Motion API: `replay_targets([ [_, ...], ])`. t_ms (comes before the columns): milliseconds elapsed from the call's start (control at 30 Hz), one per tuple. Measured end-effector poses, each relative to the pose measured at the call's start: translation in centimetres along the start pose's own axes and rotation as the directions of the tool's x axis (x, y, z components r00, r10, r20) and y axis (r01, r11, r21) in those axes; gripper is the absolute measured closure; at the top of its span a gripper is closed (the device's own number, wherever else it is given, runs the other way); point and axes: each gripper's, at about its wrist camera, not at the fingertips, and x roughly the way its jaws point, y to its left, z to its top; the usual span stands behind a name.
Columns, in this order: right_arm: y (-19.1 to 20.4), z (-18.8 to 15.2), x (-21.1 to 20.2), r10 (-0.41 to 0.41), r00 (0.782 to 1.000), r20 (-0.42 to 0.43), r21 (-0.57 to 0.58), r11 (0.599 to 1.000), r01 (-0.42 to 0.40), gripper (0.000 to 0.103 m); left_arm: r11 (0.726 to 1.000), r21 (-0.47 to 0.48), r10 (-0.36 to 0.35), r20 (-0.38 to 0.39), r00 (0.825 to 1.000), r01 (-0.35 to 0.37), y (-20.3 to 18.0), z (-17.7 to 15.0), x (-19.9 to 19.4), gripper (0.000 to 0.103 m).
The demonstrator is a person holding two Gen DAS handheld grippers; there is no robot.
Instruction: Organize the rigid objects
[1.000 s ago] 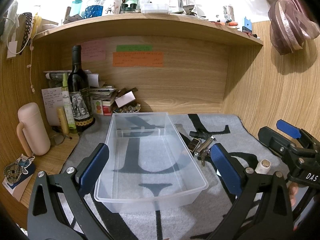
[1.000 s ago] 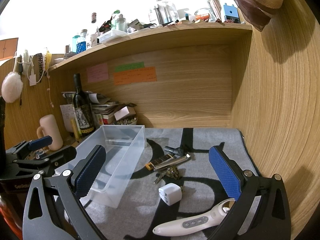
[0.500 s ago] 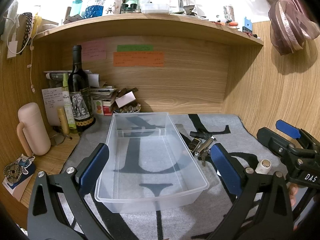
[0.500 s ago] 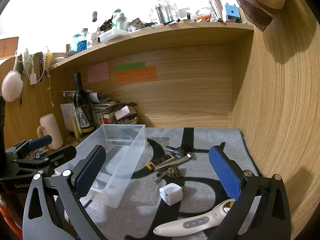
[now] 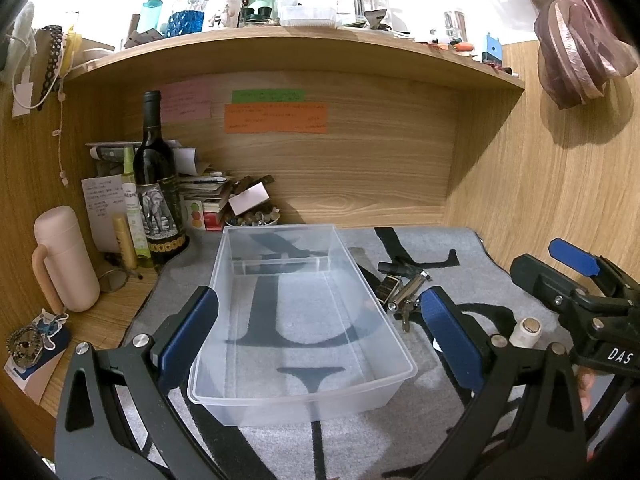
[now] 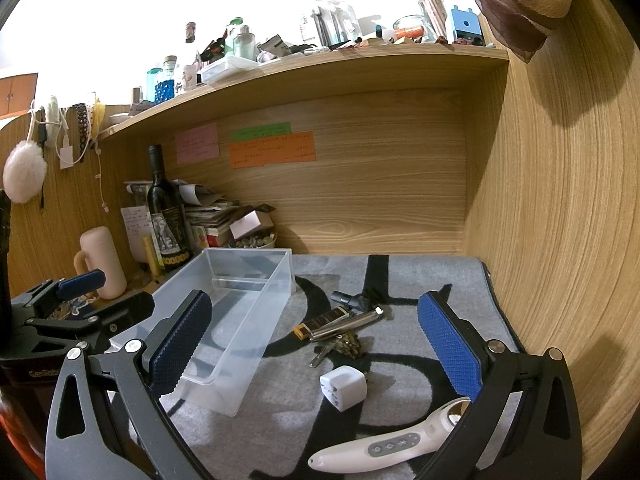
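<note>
A clear plastic bin (image 5: 304, 390) stands empty on a grey mat; it also shows in the right wrist view (image 6: 248, 320). My left gripper (image 5: 320, 332) is open and empty, hovering over the bin's near end. My right gripper (image 6: 316, 344) is open and empty above loose items: a white plug adapter (image 6: 343, 387), a white handheld device (image 6: 392, 442), a bunch of keys (image 6: 344, 346), a metal lighter (image 6: 348, 322), a dark lighter (image 6: 320, 322) and a small black piece (image 6: 352, 299). The keys and lighters also show in the left wrist view (image 5: 400, 296).
A wine bottle (image 5: 156, 200), a pink mug (image 5: 66, 260), papers and a small bowl stand at the back left. Wooden walls close the back and the right (image 6: 560, 240). A cluttered shelf (image 5: 280, 44) hangs overhead. The right gripper shows in the left wrist view (image 5: 576, 292).
</note>
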Motion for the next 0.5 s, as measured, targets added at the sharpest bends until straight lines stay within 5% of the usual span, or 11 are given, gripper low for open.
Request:
replay_targets([
  [500, 0.25, -0.15, 0.57, -0.01, 1.0, -0.027, -0.02, 1.0, 0.01, 0.0, 1.0, -0.01, -0.007, 0.002, 1.0, 0.007, 0.41, 0.16, 0.08, 0.005],
])
